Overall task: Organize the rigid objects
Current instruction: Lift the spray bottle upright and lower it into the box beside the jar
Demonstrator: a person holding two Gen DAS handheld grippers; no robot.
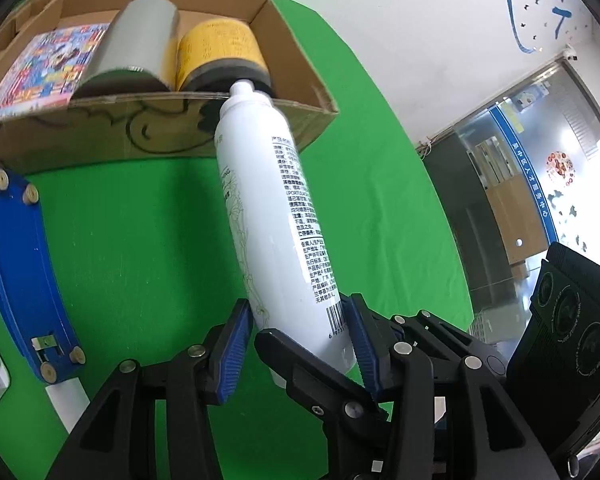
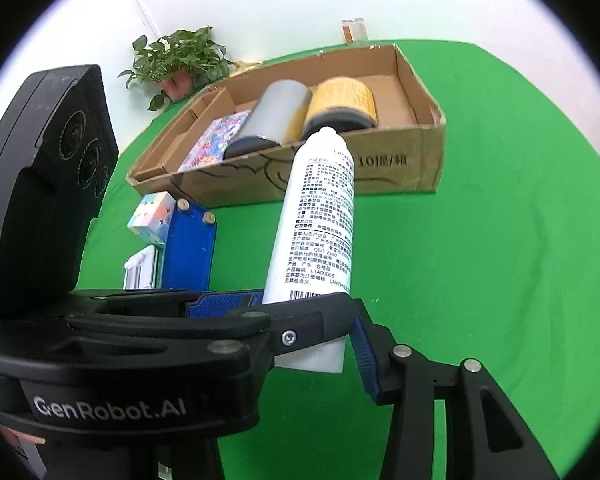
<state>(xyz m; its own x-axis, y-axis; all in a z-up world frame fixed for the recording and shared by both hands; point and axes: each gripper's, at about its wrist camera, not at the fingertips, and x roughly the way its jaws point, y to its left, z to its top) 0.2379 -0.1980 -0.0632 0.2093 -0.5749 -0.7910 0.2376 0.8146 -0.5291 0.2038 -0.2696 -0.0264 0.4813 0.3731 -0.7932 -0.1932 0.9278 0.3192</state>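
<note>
A white spray bottle (image 1: 268, 216) with printed text is held by its base, its cap pointing at the cardboard box (image 1: 160, 136). Both grippers grip the bottle's base: my left gripper (image 1: 300, 332) and my right gripper (image 2: 312, 320) each have blue pads against it. The bottle (image 2: 320, 224) hangs above the green cloth, its cap just before the box's front wall (image 2: 400, 168). Inside the box lie a grey cylinder (image 1: 140, 44), a yellow cylinder (image 1: 220, 52) and a colourful booklet (image 1: 48, 68).
A blue case (image 1: 24, 276) lies on the green cloth (image 1: 140, 240) at the left, with a pastel cube (image 2: 152, 216) and a white item (image 2: 140, 268) beside it. A potted plant (image 2: 180, 60) stands behind the box. The table edge runs at the right.
</note>
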